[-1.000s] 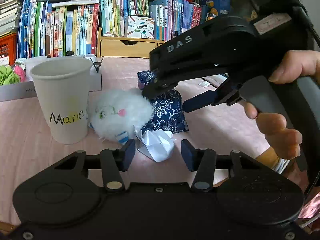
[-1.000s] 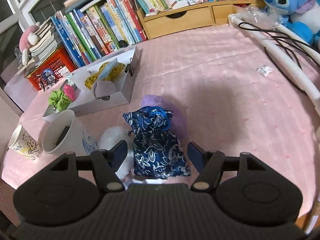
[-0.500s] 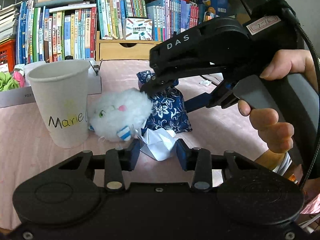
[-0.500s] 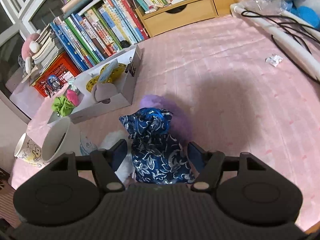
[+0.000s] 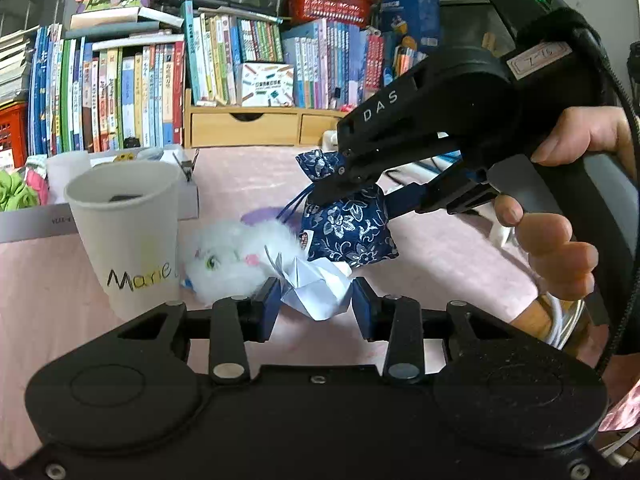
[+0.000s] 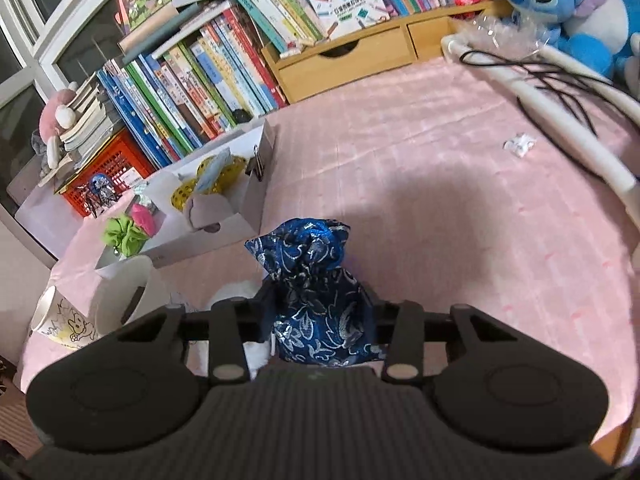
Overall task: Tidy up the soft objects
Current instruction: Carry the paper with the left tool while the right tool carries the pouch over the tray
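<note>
A blue flowered cloth pouch is pinched between the fingers of my right gripper and hangs lifted off the pink table; the left wrist view shows the pouch under that gripper. My left gripper is shut on a crumpled white paper ball low over the table. A white fluffy toy lies just left of the paper. A purple soft object peeks out behind the toy.
A paper cup marked "Marie" stands left of the toy. A white cardboard box holds small soft things, with a green scrunchie beside it. A second cup lies at the table's left edge. Books and wooden drawers line the back; cables lie at right.
My right gripper closed on the blue pouch and lifted it off the table. My left gripper closed around the white paper ball.
</note>
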`<state>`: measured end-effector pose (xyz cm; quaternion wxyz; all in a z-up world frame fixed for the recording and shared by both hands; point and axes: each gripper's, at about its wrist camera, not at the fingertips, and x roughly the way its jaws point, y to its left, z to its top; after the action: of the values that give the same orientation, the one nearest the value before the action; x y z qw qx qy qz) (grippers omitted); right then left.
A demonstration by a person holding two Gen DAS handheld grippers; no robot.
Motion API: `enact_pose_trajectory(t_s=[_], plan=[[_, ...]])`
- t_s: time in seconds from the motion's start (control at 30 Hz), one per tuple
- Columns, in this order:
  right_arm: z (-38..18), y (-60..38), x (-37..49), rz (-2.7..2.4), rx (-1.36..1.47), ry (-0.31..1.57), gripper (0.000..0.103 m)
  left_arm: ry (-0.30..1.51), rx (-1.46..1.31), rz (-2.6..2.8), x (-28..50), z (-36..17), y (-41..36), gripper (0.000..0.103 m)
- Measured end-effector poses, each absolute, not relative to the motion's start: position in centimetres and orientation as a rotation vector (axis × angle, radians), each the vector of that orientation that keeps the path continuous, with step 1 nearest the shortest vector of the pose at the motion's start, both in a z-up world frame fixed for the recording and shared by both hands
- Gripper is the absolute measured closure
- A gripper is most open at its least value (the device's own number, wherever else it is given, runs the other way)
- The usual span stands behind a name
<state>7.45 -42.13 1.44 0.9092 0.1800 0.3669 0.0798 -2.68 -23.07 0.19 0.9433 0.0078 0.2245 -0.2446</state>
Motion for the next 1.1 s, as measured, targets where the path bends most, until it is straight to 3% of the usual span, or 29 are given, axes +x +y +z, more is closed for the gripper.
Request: enact_pose_trajectory(t_s=[0.7,1.1], plan=[[6.7,-42.2,4.8,0.141,0.356,0.593,0.057,0.328,0.025,-0.565,-3.7,5.2,-21.0,0.066],[8.8,-38.7,5.7,0.229,0.332,0.545,0.057,0.241,0.026,-0.461,-1.3,9.9,-15.6,0.066]])
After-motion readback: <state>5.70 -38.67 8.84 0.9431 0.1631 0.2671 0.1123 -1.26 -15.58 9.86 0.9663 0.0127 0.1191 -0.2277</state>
